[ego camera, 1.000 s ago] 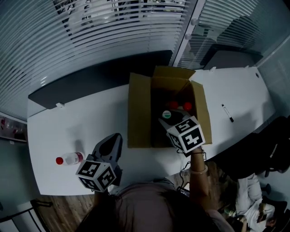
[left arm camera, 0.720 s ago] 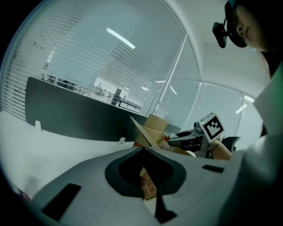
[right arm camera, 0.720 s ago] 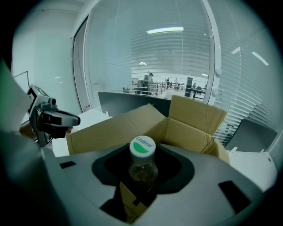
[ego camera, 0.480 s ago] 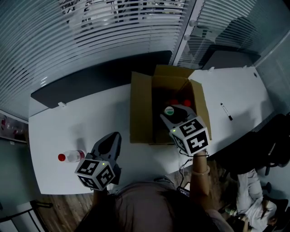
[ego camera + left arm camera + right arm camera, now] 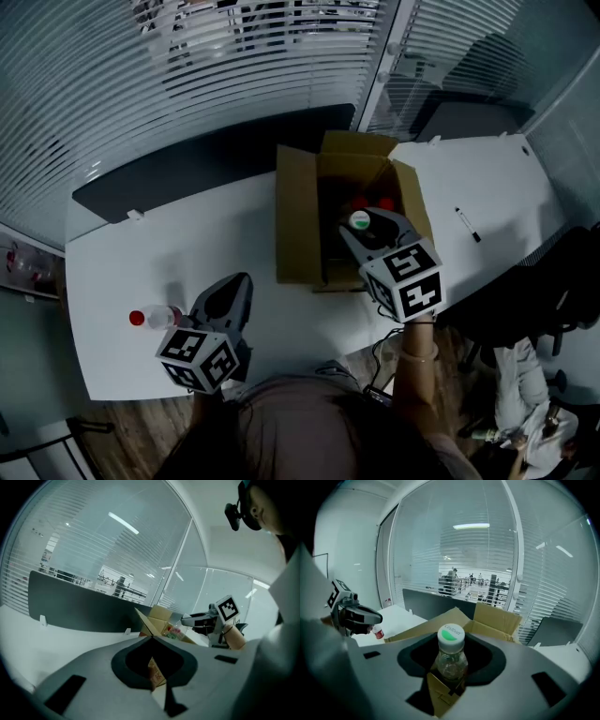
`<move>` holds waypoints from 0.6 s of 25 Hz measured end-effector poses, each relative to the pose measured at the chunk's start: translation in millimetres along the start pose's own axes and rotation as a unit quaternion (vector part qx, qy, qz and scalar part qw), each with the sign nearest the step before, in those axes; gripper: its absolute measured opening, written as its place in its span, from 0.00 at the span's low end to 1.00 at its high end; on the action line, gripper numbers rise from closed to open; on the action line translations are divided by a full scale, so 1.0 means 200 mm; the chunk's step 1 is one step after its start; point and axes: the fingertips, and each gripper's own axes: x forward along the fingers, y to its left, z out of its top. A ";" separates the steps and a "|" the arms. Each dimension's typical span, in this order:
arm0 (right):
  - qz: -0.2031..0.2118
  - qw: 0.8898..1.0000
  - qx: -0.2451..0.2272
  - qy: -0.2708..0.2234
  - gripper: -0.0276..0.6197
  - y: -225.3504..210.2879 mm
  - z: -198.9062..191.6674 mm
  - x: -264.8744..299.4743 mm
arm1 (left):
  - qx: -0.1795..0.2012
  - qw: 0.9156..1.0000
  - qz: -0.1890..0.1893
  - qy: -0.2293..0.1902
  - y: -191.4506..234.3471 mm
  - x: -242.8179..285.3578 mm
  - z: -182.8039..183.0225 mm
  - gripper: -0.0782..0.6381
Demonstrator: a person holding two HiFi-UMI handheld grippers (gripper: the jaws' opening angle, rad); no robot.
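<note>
Head view: the bottle is clamped in the right gripper and is lifted higher than a second ago, now clear of the box rim. The left gripper is unmoved over the surface, jaws together, nothing held, near a red-capped bottle.

My right gripper holds a bottle above the box at mid-table. My left gripper hangs beside a second bottle, far left. A pen lies right of the box.
</note>
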 end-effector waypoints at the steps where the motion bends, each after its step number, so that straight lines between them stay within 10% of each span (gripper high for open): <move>1: -0.002 1.000 -0.001 -0.004 0.31 0.00 0.01 -0.02 | 0.001 1.000 -0.001 0.000 0.00 -0.01 0.00 0.12; 15: -0.037 0.998 -0.020 -0.054 0.31 0.09 0.17 -0.28 | 0.021 1.000 -0.014 0.000 -0.07 -0.20 -0.02 0.12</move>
